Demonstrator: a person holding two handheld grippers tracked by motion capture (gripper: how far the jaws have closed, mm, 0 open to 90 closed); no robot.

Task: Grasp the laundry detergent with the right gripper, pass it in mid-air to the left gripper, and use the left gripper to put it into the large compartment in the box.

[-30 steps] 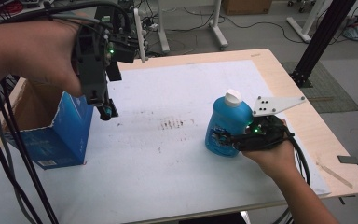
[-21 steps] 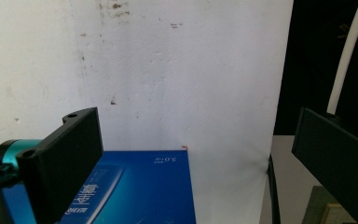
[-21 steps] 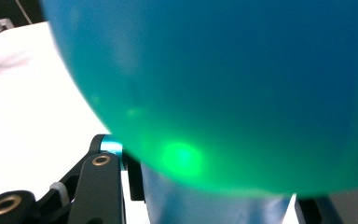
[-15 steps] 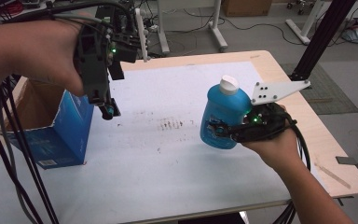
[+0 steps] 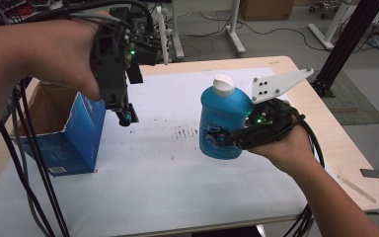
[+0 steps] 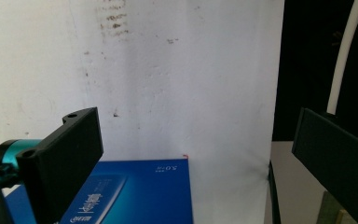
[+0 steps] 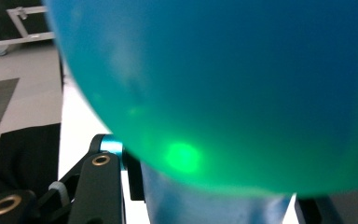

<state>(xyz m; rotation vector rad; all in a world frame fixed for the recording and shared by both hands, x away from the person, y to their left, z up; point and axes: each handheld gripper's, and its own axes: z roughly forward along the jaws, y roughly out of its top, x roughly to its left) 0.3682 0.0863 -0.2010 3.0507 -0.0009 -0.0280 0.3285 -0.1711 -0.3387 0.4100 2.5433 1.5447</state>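
Observation:
A blue bottle (image 5: 224,118) with a white cap (image 5: 223,85) hangs upright above the white table cover (image 5: 177,173), right of centre. My right gripper (image 5: 219,140) is shut on its lower body from the right side. In the right gripper view the blue bottle (image 7: 223,88) sits very close, pressed between the jaws. An open blue box (image 5: 74,140) stands at the table's left. My left gripper (image 5: 127,117) points down just right of that box, held above the cover. In the left gripper view the left gripper (image 6: 191,154) is open and holds nothing, with the blue box (image 6: 135,191) below it.
Dark smudges (image 5: 182,131) mark the cover's middle. Black cables (image 5: 24,163) trail down at the left front. A black post (image 5: 345,44) rises past the table's far right corner. A thin wood strip (image 5: 355,182) lies near the right edge.
My right gripper has lifted the blue bottle off the table and carried it up and a little toward the centre. The left gripper has barely moved.

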